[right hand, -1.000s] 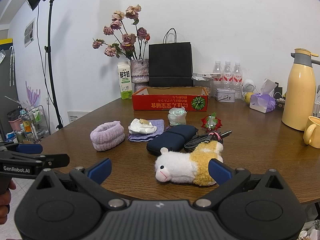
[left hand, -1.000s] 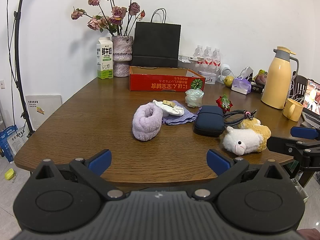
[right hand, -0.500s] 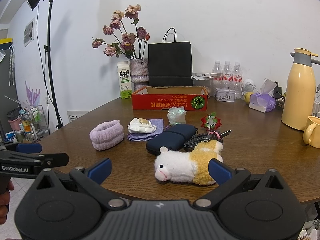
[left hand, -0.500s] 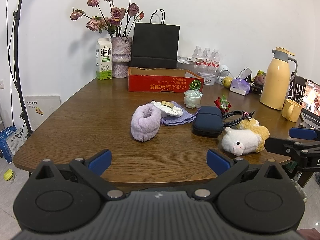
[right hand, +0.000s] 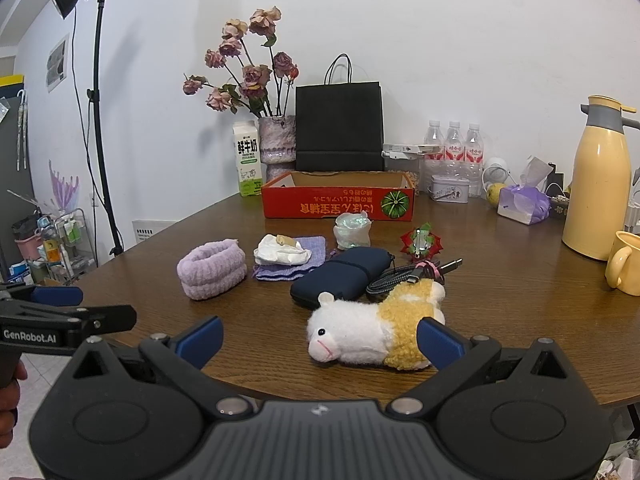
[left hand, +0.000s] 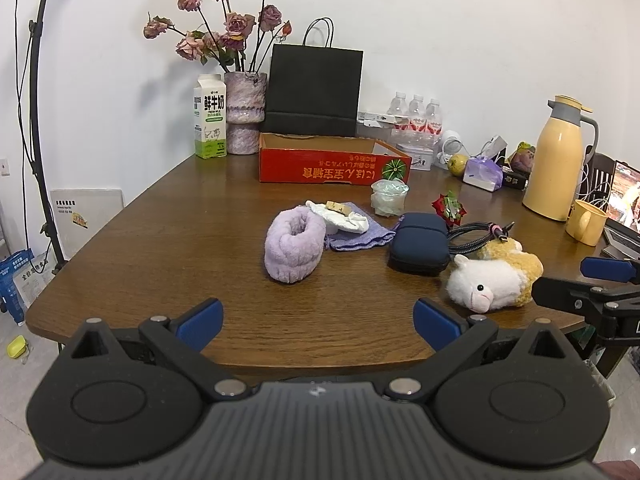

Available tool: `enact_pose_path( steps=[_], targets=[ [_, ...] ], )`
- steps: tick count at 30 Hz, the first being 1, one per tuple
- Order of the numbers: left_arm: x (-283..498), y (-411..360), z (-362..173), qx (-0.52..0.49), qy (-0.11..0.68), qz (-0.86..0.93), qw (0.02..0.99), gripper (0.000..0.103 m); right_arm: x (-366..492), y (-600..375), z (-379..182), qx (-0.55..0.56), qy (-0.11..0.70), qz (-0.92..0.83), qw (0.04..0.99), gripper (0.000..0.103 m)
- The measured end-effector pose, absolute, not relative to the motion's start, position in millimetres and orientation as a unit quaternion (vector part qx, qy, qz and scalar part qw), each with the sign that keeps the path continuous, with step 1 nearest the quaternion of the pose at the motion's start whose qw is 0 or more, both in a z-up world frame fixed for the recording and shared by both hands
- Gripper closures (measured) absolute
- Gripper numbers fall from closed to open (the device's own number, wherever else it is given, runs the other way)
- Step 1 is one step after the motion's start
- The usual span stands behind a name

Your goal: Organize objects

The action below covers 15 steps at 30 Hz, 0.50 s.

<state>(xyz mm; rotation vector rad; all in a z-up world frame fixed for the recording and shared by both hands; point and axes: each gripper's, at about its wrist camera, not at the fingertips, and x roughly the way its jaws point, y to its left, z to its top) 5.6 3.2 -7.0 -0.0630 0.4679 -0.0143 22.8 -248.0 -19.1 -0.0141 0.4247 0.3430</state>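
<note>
My left gripper (right hand: 60, 320), off to the left of my right one, carries white lettering on its side: "GenRobot.AI". Far ahead of both tools, the milk carton (left hand: 209, 117) shows the large green characters "鲜牛奶", with small print below that I cannot make out. The red cardboard box (left hand: 334, 163) ahead has a row of yellow characters along its front wall, printed upside down and not legible to me, beside a green pumpkin picture.
</note>
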Motion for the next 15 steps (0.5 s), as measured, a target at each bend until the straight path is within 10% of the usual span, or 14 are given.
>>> enact_pose_path(
  steps=[15],
  targets=[
    [86.4,6.5,-31.9,-0.026,0.235,0.021,0.972,0.0,113.6,-220.6,-64.2,-0.064,0.222,0.092,0.969,0.0]
  ],
)
